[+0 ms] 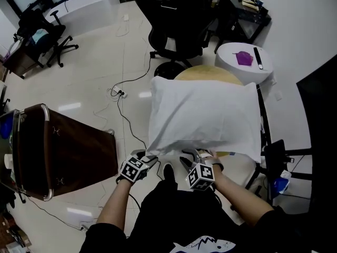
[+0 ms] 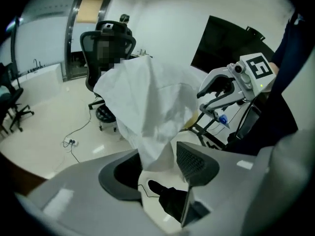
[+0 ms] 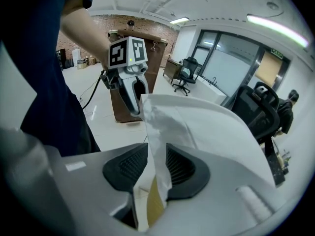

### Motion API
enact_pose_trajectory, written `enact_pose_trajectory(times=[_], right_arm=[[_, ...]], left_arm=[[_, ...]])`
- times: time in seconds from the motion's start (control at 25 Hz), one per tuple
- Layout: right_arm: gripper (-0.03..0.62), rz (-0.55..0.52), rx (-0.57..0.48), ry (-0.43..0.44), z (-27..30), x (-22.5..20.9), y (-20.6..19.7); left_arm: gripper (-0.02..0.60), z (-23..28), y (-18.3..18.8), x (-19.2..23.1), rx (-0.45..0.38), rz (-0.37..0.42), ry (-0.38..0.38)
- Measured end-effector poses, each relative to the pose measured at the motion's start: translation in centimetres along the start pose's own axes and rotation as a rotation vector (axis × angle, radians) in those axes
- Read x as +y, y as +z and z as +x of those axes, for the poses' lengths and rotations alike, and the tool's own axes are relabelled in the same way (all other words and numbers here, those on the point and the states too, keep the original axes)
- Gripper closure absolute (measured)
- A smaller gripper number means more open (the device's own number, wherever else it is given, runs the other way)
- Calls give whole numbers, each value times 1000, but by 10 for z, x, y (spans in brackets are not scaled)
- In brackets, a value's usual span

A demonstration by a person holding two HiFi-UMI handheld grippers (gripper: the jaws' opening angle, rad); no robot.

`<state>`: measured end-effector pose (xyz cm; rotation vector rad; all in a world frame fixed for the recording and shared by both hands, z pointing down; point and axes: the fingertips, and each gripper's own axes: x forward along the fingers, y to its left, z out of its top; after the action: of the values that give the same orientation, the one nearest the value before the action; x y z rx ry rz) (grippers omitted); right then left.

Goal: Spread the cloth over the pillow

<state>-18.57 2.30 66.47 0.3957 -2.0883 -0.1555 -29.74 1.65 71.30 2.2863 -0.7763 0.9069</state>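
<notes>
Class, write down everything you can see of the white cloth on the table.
The white cloth looks like thin, creased fabric, spread across the pillow beneath it on the round tan table. Its near edge hangs off. One corner hangs loose between the jaws of the open left gripper; the right gripper pinches the other.

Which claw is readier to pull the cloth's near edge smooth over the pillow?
Right, most likely. The right claw has its pads pinching the cloth edge. The left claw is wide open, with the cloth only hanging loose between its jaws, so it would need to close first.
</notes>
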Motion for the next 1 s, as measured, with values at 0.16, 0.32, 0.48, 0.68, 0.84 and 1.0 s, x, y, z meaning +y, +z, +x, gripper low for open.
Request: enact_pose_trajectory(times=[0.16, 0.32, 0.48, 0.68, 0.84, 1.0], right_arm=[[467, 9, 3, -4, 3, -4, -2], [467, 13, 5, -25, -4, -11, -3], [461, -39, 12, -34, -3, -5, -11], [448, -207, 57, -94, 1, 4, -18], [448, -325, 79, -193, -1, 2, -17], [467, -274, 76, -246, -3, -6, -18]], left_arm=[[538, -9, -4, 7, 49, 126, 79], [561, -31, -2, 15, 130, 433, 236], [561, -63, 6, 22, 174, 639, 350], [561, -91, 12, 25, 201, 754, 405], [569, -103, 18, 21, 194, 784, 418], [575, -108, 23, 16, 188, 820, 426]])
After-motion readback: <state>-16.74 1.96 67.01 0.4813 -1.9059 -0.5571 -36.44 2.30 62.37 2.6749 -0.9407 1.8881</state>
